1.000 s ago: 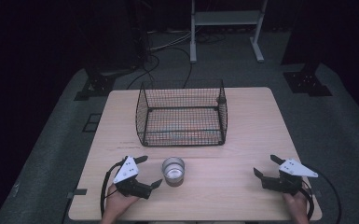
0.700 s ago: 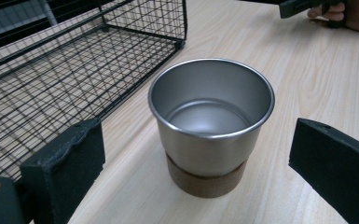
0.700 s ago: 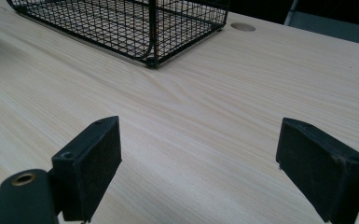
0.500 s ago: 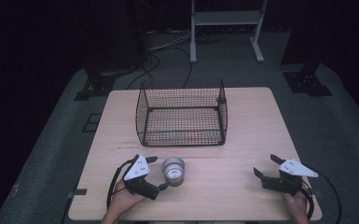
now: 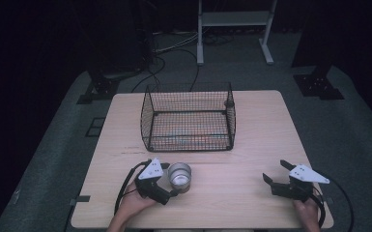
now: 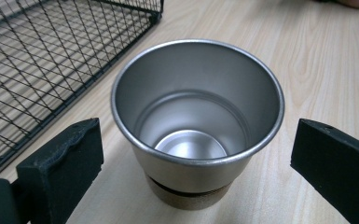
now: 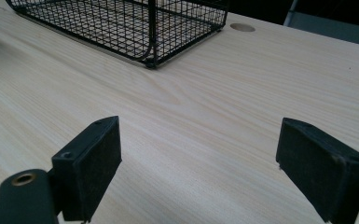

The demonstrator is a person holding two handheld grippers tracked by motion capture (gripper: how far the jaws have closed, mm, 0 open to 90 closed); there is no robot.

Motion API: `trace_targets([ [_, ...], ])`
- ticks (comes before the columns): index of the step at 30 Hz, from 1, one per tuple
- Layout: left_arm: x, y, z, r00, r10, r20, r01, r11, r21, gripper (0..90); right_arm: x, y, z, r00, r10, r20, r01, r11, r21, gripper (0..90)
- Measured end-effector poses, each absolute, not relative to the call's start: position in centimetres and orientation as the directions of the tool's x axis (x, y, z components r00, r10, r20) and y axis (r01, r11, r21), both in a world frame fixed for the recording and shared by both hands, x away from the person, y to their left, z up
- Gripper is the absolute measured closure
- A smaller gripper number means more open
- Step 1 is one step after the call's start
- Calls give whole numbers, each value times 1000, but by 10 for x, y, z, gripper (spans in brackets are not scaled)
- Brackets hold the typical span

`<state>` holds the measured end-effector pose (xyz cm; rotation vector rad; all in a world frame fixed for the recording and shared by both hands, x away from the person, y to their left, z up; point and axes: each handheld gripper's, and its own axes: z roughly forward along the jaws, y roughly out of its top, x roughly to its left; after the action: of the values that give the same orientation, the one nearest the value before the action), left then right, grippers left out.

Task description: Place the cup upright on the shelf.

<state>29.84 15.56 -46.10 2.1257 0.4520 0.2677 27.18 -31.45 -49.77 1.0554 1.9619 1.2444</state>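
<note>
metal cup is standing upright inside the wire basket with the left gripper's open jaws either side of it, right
Not quite: the metal cup stands upright on the table, outside the wire basket and in front of it, as the high view shows. The rest holds: the left gripper has its open jaws on either side of the cup.

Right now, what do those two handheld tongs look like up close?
Both the left tongs and right tongs are black, each topped by a grey three-cornered plate, with a black cable trailing behind. The pads are flat, matte black blocks. No sleeves show.
</note>
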Motion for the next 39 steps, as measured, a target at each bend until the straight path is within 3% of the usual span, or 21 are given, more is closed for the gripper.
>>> trace_targets([
  [11, 308, 142, -462, 916, 401, 23, 226, -562, 796, 16, 272, -314, -498, -519, 853, -60, 311, 253, 916, 133],
  [22, 314, 138, -464, 922, 388, 15, 233, -585, 777, 79, 272, -314, -498, -520, 852, -61, 309, 254, 917, 133],
  [28, 315, 138, -465, 927, 375, 9, 234, -597, 768, 168, 272, -314, -498, -519, 852, -61, 308, 254, 917, 133],
  [39, 317, 135, -461, 931, 364, 10, 234, -618, 751, 179, 272, -314, -498, -520, 852, -63, 307, 256, 917, 133],
])
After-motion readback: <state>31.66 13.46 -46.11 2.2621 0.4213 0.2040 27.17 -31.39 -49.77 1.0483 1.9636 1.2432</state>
